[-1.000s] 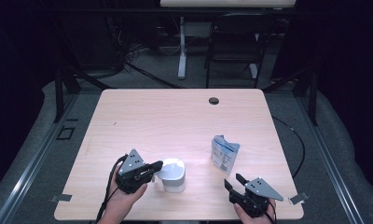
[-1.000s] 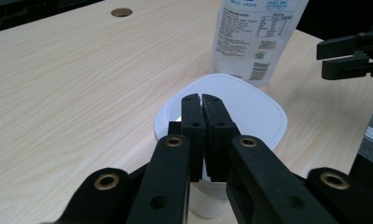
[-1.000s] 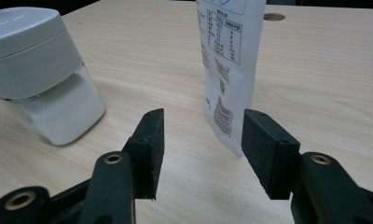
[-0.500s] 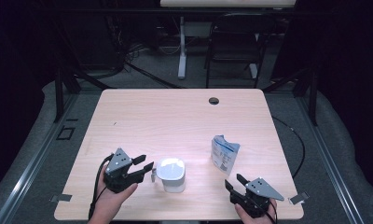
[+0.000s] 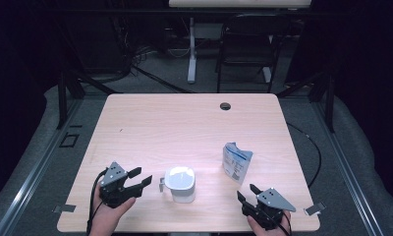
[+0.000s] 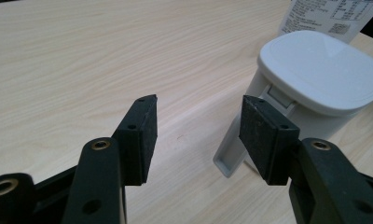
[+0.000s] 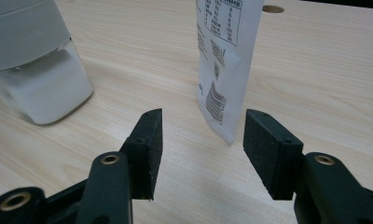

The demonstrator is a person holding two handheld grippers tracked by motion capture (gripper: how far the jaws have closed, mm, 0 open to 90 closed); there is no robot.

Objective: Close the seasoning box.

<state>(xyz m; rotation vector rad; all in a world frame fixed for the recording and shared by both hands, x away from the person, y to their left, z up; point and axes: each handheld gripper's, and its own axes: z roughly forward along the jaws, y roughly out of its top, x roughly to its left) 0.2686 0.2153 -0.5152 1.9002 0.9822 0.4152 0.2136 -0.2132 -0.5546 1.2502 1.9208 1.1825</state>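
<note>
A white lidded container [image 5: 180,183] stands near the table's front, its handle [image 5: 162,185] pointing left. My left gripper [image 5: 140,177] sits just left of that handle, clear of it. Its jaws have just been opening, and in the left gripper view the gripper [image 6: 198,107] holds nothing between its pads, while the handle [image 6: 229,151] shows past the right pad below the container [image 6: 315,70]. A white printed pouch [image 5: 236,162] stands upright to the right. My right gripper [image 5: 247,192] is open just in front of it. In the right gripper view this gripper [image 7: 203,121] faces the pouch [image 7: 226,51] with bare pads.
The light wooden table [image 5: 184,128] has a round cable hole [image 5: 225,106] near its far edge. A chair [image 5: 243,49] and a desk leg stand on the dark floor beyond. Both hands rest at the table's near edge.
The left gripper let go of the container's handle, opened its jaws and drew back to the left and toward the near edge. The right gripper, container and pouch stayed put.
</note>
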